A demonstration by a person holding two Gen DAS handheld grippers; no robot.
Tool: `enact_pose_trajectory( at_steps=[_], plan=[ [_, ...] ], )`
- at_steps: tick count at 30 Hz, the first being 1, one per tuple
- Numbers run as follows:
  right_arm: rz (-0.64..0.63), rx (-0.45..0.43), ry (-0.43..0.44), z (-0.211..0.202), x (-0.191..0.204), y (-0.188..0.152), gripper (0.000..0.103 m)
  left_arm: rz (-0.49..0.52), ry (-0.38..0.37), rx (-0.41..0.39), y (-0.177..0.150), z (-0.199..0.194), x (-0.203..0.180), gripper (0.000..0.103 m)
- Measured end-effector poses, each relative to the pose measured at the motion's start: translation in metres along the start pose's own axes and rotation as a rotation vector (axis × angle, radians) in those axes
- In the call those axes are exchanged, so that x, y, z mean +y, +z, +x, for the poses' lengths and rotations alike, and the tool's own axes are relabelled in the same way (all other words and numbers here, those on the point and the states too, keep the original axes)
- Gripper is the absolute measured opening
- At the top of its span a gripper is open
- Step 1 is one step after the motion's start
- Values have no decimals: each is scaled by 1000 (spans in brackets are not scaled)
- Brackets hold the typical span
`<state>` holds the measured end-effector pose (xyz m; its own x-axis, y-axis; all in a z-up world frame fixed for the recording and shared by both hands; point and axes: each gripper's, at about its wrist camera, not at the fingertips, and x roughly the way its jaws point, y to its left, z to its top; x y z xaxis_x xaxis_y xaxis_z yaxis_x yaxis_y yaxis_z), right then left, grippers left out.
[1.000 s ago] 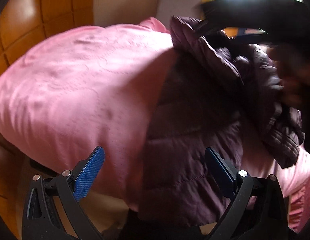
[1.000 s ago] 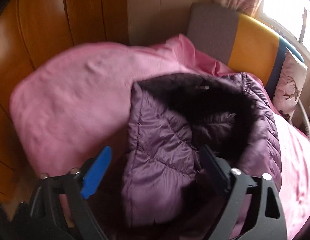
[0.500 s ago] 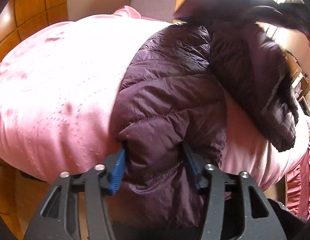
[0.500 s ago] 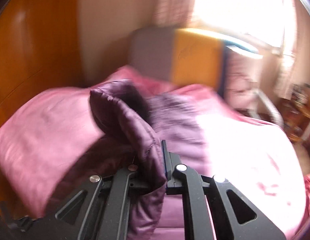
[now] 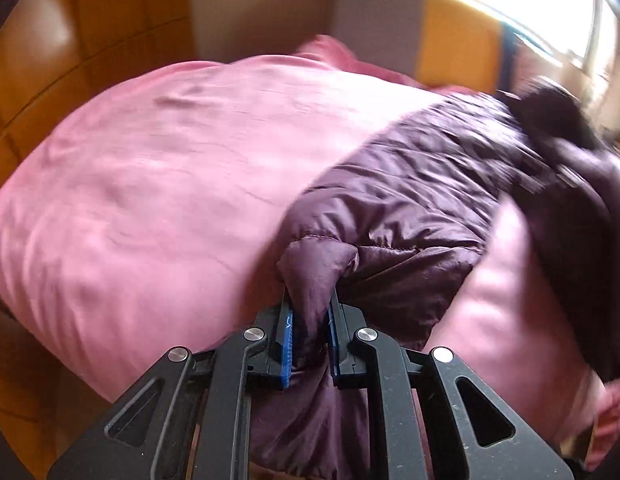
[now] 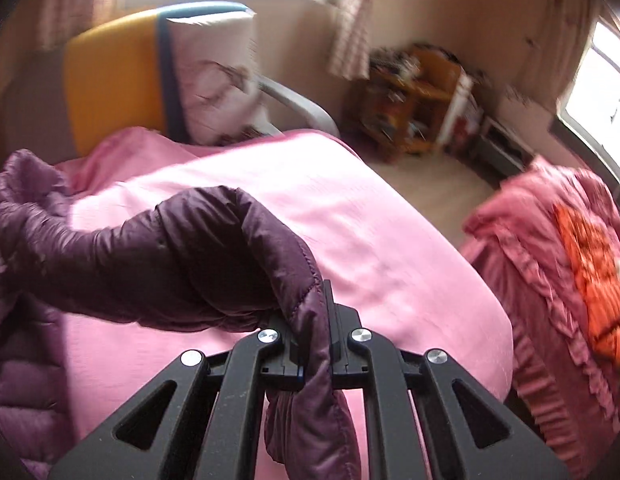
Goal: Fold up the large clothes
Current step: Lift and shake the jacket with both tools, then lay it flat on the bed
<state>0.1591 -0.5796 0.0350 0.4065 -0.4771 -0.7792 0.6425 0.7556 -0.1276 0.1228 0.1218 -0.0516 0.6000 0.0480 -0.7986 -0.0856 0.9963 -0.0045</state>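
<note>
The left claw (image 5: 310,320) and the right claw (image 6: 314,320) each clamp a fold of the dark purple quilted puffer jacket (image 5: 422,184) above the pink-sheeted bed (image 5: 170,168).

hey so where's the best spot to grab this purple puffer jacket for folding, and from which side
Grip the purple puffer jacket at its stitched outer edges, coming in from the near side of the pink bed. The edge bunches into a thin ridge that fits between the fingers; the quilted middle looks too bulky. Both the left gripper and right gripper are clamped on such edges.
</note>
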Motion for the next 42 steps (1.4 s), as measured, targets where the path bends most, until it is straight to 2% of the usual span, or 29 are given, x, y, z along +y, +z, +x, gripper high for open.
enact_pose_trajectory(
  at_steps=[2,5,7,8,9,10,11,12,14,16,18,20,21,22,23,24,26,29,31,32,33,34,35,36,39,42],
  plan=[
    [28,50,-50,18,-22,-3,6,-24,55,1,15,12,13,13],
    [28,106,-140,38,-46,-15,9,-71,89,-7,38,24,27,14],
    [26,146,-179,49,-56,-21,13,-77,100,-28,43,17,27,22],
    [35,155,-181,53,-64,-24,20,-80,101,-44,46,13,28,40],
    [43,155,-178,49,-69,-25,29,-85,91,-80,47,3,26,66],
    [42,146,-173,46,-71,-27,35,-92,79,-128,49,-7,25,77],
    [36,140,-171,40,-68,-31,49,-99,64,-171,48,-15,25,85],
    [26,126,-154,30,-67,-32,57,-98,26,-206,46,-25,22,85],
    [8,103,-91,14,-57,-34,63,-91,-92,-221,44,-36,13,85],
    [-17,84,35,-15,-39,-35,69,-65,-222,-212,40,-40,-1,85],
    [-12,90,215,-45,-16,-34,81,-19,-359,-182,39,-38,-23,85],
    [-7,112,449,-76,10,-34,83,13,-507,-141,36,-32,-49,86],
    [1,129,576,-90,21,-34,87,22,-560,-122,37,-27,-61,88],
    [13,171,727,-102,37,-35,91,35,-620,-103,38,-22,-74,90],
    [10,218,826,-109,51,-35,94,45,-658,-96,37,-19,-88,91],
    [3,259,905,-117,67,-38,94,55,-688,-91,37,-14,-104,91],
    [-37,309,985,-130,94,-45,94,64,-747,-53,41,1,-125,91],
    [-97,390,1034,-143,128,-65,93,38,-802,-7,44,20,-147,91],
    [-136,403,1041,-152,140,-76,82,31,-823,21,44,27,-155,89],
    [-164,399,1035,-156,145,-82,65,29,-846,45,43,31,-158,72],
    [-198,383,1018,-161,150,-85,45,34,-885,88,44,35,-163,50],
    [-233,358,995,-166,153,-89,37,33,-916,110,45,38,-164,41],
    [-253,333,975,-170,154,-90,25,30,-935,123,44,38,-166,25],
    [-271,316,962,-172,152,-91,16,35,-948,129,45,34,-165,14],
    [-298,246,935,-183,141,-90,11,46,-963,118,56,17,-158,7],
    [-289,167,951,-192,112,-88,9,33,-988,71,77,-13,-137,5]
  ],
)
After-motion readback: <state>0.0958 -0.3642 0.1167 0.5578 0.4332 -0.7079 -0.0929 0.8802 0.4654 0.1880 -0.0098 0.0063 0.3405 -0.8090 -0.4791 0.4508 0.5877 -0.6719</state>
